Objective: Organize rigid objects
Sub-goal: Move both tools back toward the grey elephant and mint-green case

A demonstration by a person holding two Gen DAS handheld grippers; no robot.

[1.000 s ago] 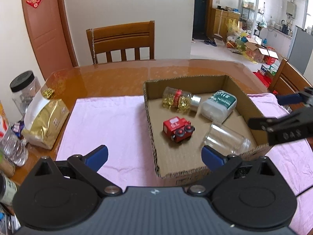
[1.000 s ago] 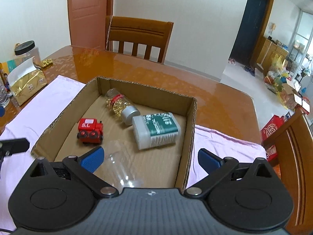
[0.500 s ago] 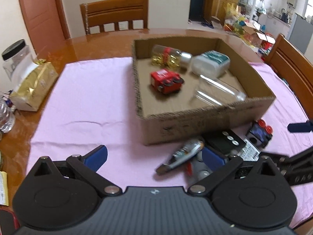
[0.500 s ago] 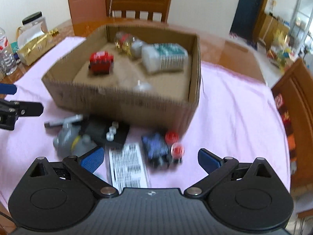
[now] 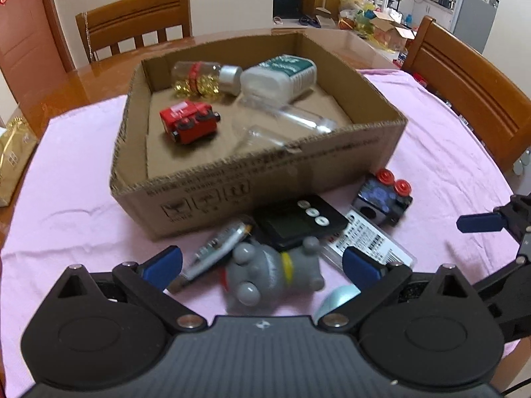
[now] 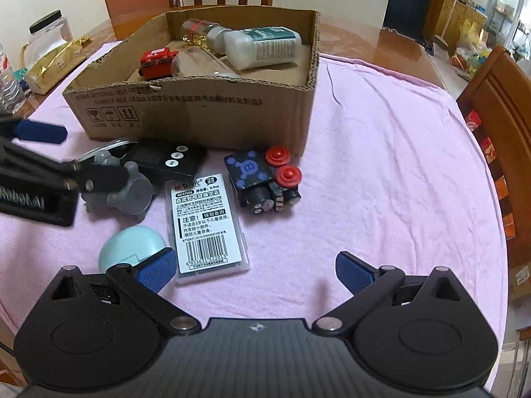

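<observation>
A cardboard box on the pink cloth holds a red toy train, a capsule bottle, a white bottle and a clear glass. In front of it lie a grey toy figure, a pen, a black timer, a clear refill case, a dark toy with red wheels and a mint round thing. My left gripper is open, its jaws either side of the grey toy. My right gripper is open and empty above bare cloth near the refill case.
A gold bag and a black-lidded jar stand at the table's left. Wooden chairs stand behind and to the right. Pink cloth lies right of the box.
Both grippers have pulled back from above the box and come down low over the loose items in front of it. The left one now straddles the grey toy.
</observation>
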